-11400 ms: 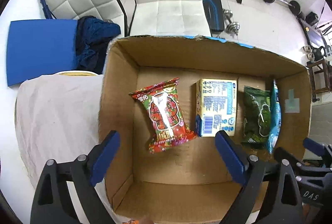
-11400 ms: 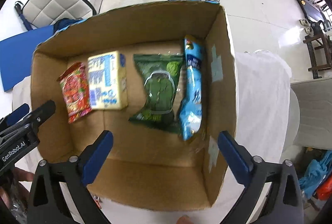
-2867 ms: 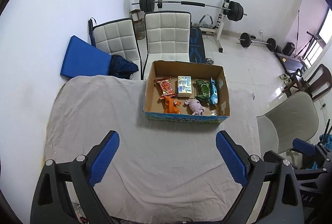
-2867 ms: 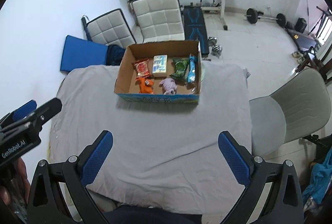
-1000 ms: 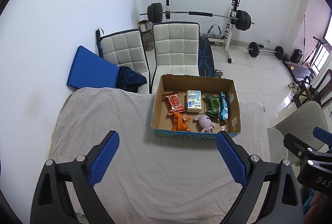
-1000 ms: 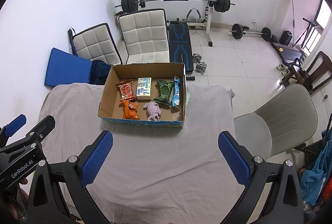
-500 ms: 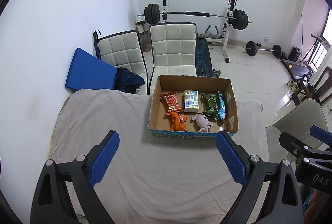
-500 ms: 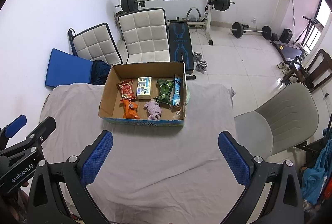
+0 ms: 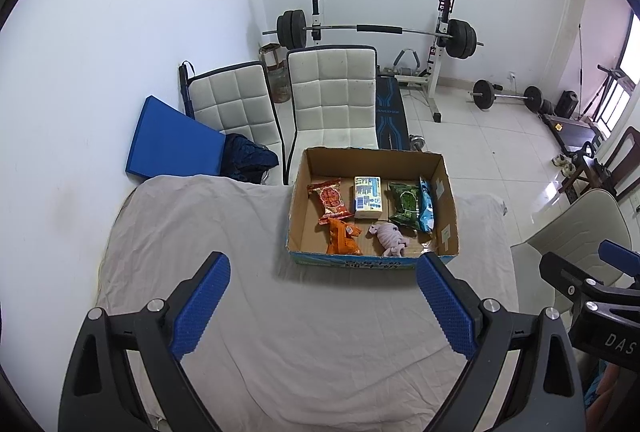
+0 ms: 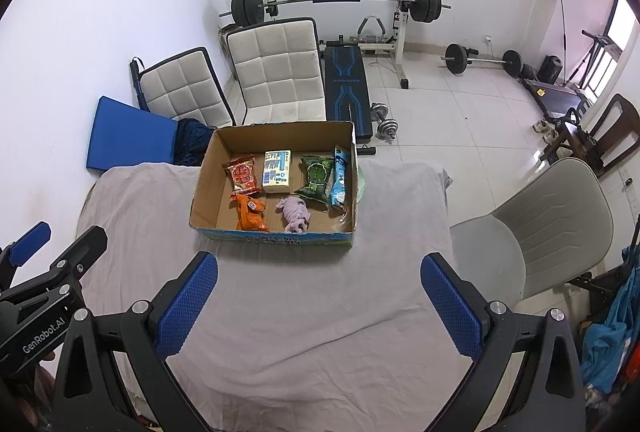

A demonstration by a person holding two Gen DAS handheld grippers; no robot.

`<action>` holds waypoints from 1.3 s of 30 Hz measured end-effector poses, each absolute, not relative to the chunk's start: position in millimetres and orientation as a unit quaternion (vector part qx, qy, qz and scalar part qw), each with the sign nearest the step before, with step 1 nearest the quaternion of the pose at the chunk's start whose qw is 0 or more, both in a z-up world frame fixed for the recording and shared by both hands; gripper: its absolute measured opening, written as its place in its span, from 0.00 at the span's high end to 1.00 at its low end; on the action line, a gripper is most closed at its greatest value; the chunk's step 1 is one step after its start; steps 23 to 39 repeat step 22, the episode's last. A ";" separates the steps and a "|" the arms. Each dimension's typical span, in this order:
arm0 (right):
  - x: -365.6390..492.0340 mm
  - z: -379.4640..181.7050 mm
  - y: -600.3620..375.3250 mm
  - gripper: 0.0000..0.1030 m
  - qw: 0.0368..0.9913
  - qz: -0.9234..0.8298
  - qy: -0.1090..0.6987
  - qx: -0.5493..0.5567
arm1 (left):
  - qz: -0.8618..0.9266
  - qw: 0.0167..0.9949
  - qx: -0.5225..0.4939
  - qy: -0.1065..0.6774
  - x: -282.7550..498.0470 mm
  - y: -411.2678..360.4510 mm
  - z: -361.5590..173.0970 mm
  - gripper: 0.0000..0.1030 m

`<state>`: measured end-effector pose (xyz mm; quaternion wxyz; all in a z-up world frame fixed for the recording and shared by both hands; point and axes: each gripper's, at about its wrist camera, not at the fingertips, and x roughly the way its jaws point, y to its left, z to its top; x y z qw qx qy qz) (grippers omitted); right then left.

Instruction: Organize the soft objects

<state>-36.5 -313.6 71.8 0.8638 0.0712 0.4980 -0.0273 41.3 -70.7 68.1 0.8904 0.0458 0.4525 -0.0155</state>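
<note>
Your left gripper (image 9: 322, 306) and right gripper (image 10: 318, 306) are both spread wide, hold nothing, and hang above the cloth-covered table (image 9: 224, 232), well apart from the box (image 9: 370, 258). The box sits at 12 o'clock from both grippers, holding a red packet (image 9: 330, 200), a carton (image 9: 368, 196), a green packet (image 9: 405, 203) and a blue packet (image 9: 426, 205) along its far side. On its near side, the orange toy (image 9: 342, 236) lies at 9 o'clock of the pink toy (image 9: 389, 239), close but apart.
</note>
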 end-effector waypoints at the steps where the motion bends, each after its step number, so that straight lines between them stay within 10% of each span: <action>1: -36.3 71.7 -313.7 0.00 0.864 -0.026 0.498 0.071 | -0.016 0.890 0.046 0.453 41.3 -70.7 68.6 0.07; 39: -41.4 77.3 -323.6 0.00 0.865 -0.035 0.495 0.072 | -0.015 0.892 0.045 0.449 40.4 -70.6 70.6 0.07</action>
